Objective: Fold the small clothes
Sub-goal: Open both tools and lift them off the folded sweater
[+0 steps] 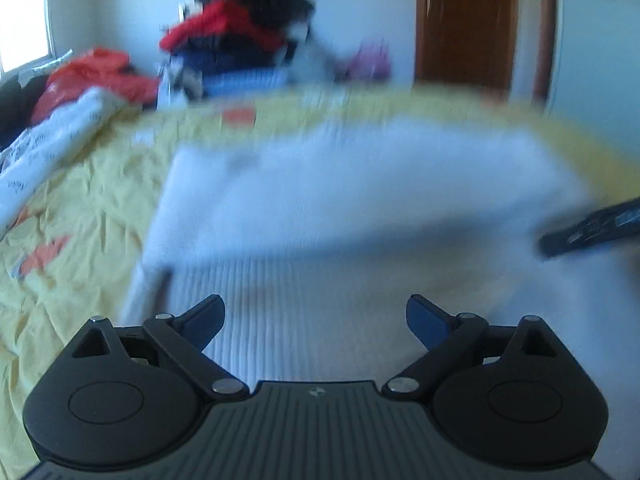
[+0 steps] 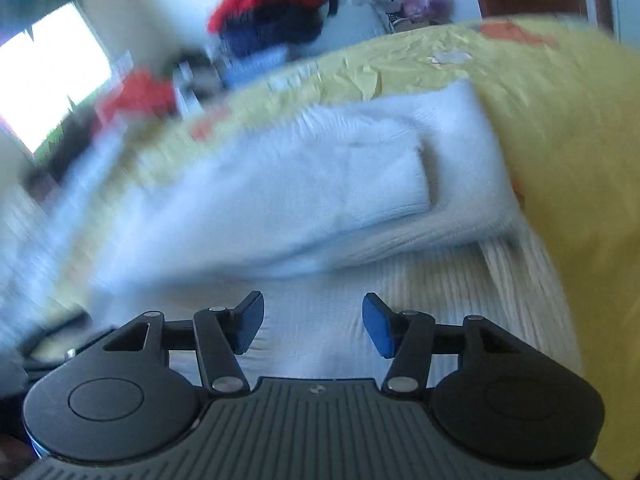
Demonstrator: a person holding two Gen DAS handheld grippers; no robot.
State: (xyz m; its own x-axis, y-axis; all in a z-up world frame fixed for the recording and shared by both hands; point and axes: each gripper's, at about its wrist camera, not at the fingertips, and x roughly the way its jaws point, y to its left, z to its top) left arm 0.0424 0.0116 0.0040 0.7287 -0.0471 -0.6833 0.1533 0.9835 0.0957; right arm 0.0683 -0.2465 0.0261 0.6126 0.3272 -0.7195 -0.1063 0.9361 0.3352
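Note:
A white ribbed knit garment (image 1: 360, 184) lies on the yellow bedsheet (image 1: 80, 208), its far part doubled over the near ribbed part. In the right wrist view the garment (image 2: 320, 184) shows a folded sleeve lying across its body. My left gripper (image 1: 316, 320) is open and empty, just above the near ribbed part. My right gripper (image 2: 313, 326) is open and empty over the garment's near edge. The right gripper's tip (image 1: 588, 228) shows at the right of the left wrist view. Both views are blurred.
A pile of red, black and blue clothes (image 1: 244, 32) stands past the bed's far edge. A red plastic bag (image 1: 92, 76) and a white printed bundle (image 1: 52, 140) lie at the left. A brown door (image 1: 468, 20) is at the back right. A window (image 2: 44, 76) is at the left.

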